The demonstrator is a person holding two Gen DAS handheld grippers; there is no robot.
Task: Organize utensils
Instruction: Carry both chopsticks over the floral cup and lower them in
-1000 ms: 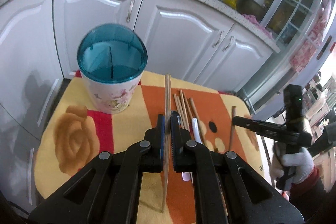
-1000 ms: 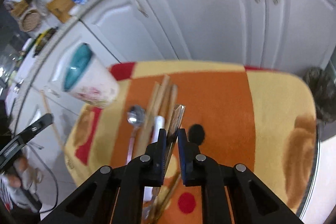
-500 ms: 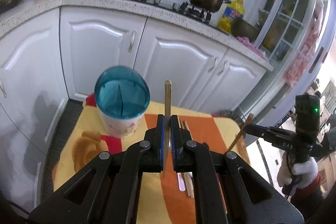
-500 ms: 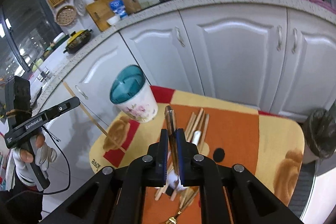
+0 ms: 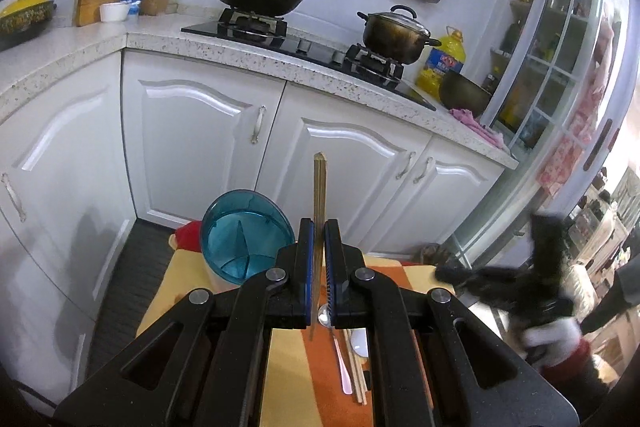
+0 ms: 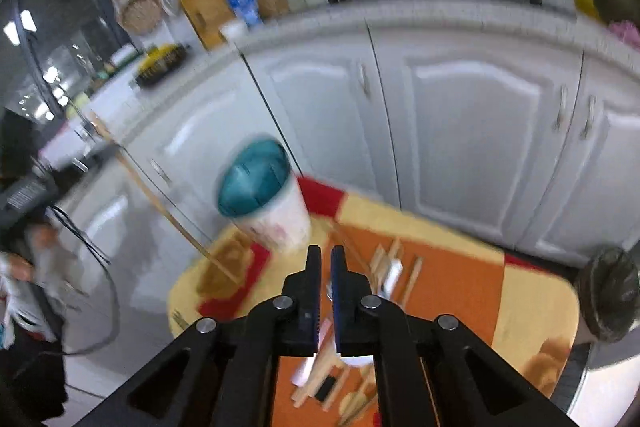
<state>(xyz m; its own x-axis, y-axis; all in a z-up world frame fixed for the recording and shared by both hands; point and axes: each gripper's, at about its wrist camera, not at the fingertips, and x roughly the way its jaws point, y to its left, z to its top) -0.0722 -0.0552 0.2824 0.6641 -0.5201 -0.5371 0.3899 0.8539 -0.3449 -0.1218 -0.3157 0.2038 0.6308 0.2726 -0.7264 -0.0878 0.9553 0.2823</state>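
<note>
Left claw [image 5: 319, 239] pinched a chopstick [image 5: 319, 195] upright, apparently for dropping into the holder [image 5: 244, 247] just left; right claw [image 6: 325, 267] closed, contents unclear.

- The utensil holder [image 5: 244, 247] stands upright at the tabletop's [image 5: 288, 379] far left corner, its blue divided mouth open from above.
- The left tool [image 5: 319, 267], pinched on an upright chopstick [image 5: 319, 203], sits just right of that mouth; the stick juts above it.
- White cabinet doors [image 5: 192, 147] wall off the far side close behind the holder.
- Loose chopsticks and spoons [image 5: 352, 359] litter the orange middle strip.
- The yellow patch [image 6: 532, 311] at the right lies bare.
</note>
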